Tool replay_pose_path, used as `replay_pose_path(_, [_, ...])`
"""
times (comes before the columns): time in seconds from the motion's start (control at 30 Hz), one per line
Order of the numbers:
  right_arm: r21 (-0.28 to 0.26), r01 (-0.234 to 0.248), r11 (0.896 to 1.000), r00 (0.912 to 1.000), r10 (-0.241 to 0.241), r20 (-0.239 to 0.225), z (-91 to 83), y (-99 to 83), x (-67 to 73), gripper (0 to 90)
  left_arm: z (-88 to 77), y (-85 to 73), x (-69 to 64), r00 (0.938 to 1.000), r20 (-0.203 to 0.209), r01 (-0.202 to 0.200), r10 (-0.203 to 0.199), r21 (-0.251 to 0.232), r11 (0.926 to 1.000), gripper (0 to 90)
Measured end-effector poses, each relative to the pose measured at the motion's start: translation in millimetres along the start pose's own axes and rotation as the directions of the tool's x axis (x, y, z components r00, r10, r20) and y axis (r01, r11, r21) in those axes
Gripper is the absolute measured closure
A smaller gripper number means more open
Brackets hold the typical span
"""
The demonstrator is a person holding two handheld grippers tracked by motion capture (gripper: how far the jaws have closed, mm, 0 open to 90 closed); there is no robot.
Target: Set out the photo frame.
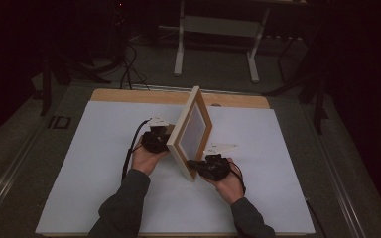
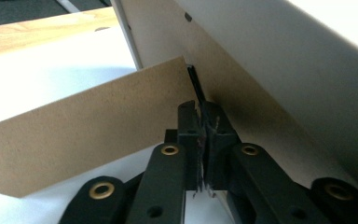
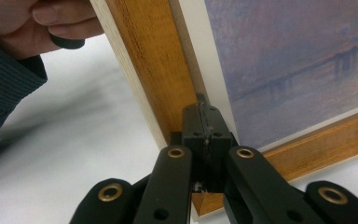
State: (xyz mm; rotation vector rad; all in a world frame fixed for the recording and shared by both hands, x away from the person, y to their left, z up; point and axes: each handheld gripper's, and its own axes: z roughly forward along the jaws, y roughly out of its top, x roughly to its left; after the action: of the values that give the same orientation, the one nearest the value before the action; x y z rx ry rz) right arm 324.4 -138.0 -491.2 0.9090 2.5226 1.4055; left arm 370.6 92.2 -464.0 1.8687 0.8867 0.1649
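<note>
Picture frame (image 1: 192,134) upright at centre of high view, on white tabletop (image 1: 99,173). Left claw (image 2: 204,122) pinched near shut at easel stand (image 2: 88,130) hinge; right claw (image 3: 207,122) shut against frame's lower corner. Stand swung out; release left to do.

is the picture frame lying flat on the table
No, the picture frame stands upright on its lower edge on the white table.

Print inside picture frame (image 3: 270,60) too soft to read beyond hazy bridge shapes. Frame's top and far corners cut off in both gripper views. Tips of left gripper (image 2: 204,109) blurred, contact with stand flap (image 2: 88,135) undecidable. Room beyond table (image 1: 129,95) lost in darkness.
</note>
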Motion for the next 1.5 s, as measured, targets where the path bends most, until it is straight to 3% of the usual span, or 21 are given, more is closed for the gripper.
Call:
replay_pose_path(0.67, [0.017, 0.017, 1.000, 0.9997, -0.017, 0.017, -5.3, -1.4, -3.9, 84.0, -31.0, -12.4, 4.3, 0.9991, 0.005, 0.041, -0.041, -0.005, 0.9991, 66.6])
replay_pose_path(1.13, [0.026, -0.003, 1.000, 0.9989, 0.002, 0.047, -16.0, -7.4, -15.0, 81.9, -46.5, -16.3, 1.2, 0.9999, -0.009, 0.006, -0.006, 0.014, 0.9999, 59.3])
replay_pose_path(1.37, [0.026, -0.009, 1.000, 0.9983, 0.007, 0.057, -19.1, -9.9, -17.8, 81.2, -55.5, -20.4, -2.0, 0.9997, 0.013, -0.021, 0.020, 0.032, 0.9993, 58.6])
replay_pose_path(1.5, [0.026, -0.010, 1.000, 0.9979, 0.009, 0.064, -20.5, -11.1, -19.5, 80.6, -58.5, -24.6, -3.9, 0.9990, 0.034, -0.031, 0.029, 0.045, 0.9985, 52.4])
